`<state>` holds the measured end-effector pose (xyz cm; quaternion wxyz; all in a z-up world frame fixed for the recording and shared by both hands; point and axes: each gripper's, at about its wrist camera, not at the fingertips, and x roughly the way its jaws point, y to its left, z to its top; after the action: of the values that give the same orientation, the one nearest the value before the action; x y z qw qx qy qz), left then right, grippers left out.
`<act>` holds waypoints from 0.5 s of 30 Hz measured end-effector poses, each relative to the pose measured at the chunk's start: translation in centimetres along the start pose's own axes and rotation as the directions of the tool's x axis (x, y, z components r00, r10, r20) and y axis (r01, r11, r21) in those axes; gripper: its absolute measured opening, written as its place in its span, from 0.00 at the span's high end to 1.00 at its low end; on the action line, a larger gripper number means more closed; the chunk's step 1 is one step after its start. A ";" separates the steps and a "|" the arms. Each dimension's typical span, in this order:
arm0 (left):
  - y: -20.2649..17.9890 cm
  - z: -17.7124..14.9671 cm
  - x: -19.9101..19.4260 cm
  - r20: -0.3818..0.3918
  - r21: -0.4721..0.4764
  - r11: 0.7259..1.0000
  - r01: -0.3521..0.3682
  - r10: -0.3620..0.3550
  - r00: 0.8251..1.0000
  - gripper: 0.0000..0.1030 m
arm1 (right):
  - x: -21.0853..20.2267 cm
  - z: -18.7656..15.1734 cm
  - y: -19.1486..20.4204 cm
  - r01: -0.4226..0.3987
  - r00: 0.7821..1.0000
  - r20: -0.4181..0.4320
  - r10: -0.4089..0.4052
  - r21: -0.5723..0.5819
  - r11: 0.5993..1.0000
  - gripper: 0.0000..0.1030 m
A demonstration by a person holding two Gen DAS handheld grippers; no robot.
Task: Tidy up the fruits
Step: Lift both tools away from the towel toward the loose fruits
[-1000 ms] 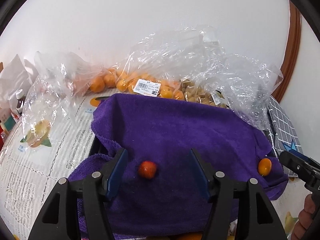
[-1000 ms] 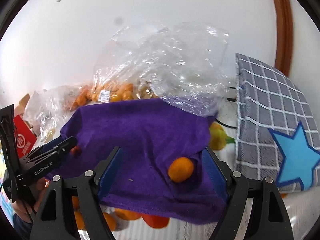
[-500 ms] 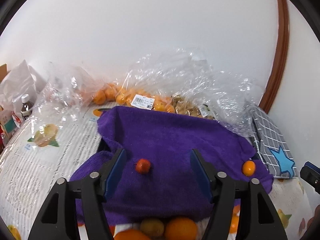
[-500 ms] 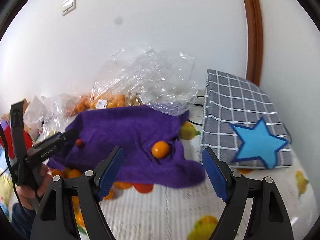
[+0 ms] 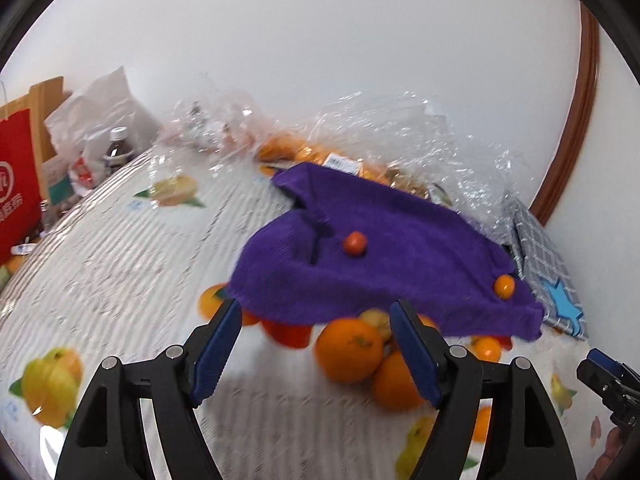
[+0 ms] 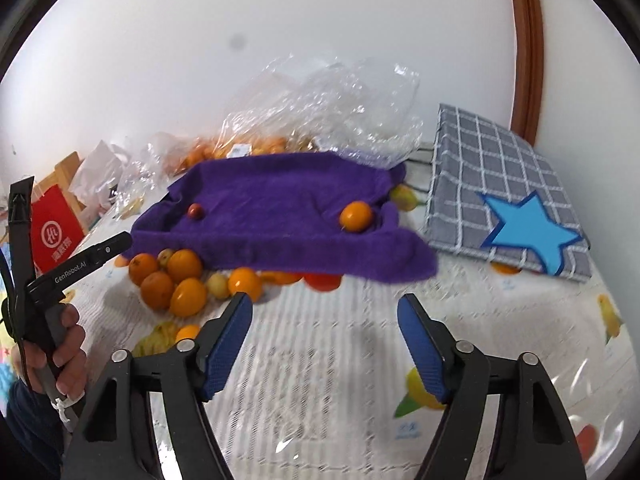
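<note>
A purple towel (image 5: 384, 256) (image 6: 276, 208) is draped over a low box. On it lie a small red fruit (image 5: 355, 243) (image 6: 196, 211) and a small orange fruit (image 5: 503, 286) (image 6: 356, 216). A pile of oranges (image 5: 350, 350) (image 6: 176, 276) with a few small yellowish fruits lies on the table in front of the towel. My left gripper (image 5: 316, 348) is open and empty, just short of the pile. My right gripper (image 6: 324, 340) is open and empty, over bare tablecloth before the towel.
Clear plastic bags with more oranges (image 5: 304, 152) (image 6: 320, 112) lie behind the towel. A grey checked cloth with a blue star (image 6: 508, 200) lies at the right. A red bag (image 5: 16, 184), a bottle (image 5: 118, 148) and boxes stand at the left. The tablecloth (image 6: 340, 360) carries fruit prints.
Both grippers have pulled back and away from the towel, still open and empty. The pile of oranges in front of the towel has come into view.
</note>
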<state>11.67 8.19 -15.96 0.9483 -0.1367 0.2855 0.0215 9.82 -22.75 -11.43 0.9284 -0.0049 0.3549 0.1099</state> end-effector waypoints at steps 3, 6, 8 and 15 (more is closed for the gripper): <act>1.1 -0.4 -0.4 -0.014 -0.032 0.999 -0.005 0.005 1.000 0.27 | 0.4 -0.7 0.2 -0.018 1.000 -0.018 0.018 0.020 1.000 0.35; 1.8 -0.5 -0.6 -0.008 -0.070 0.998 -0.010 0.010 1.000 0.28 | 0.9 -1.0 0.2 -0.023 1.000 -0.018 0.023 0.033 0.999 0.36; 2.0 -0.5 -0.3 -0.020 -0.075 0.997 -0.022 0.020 1.000 0.29 | 1.3 -1.0 0.4 -0.027 0.999 -0.029 0.028 0.032 0.999 0.39; 1.6 -0.5 0.4 -0.060 -0.053 0.998 -0.019 0.015 0.998 0.29 | 3.6 -1.2 1.8 -0.090 0.992 -0.081 0.092 0.035 0.995 0.50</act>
<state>11.62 9.54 -16.95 0.9352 -0.1603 0.3139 0.0332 11.26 -20.41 -14.57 0.9070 0.0211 0.3942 0.1463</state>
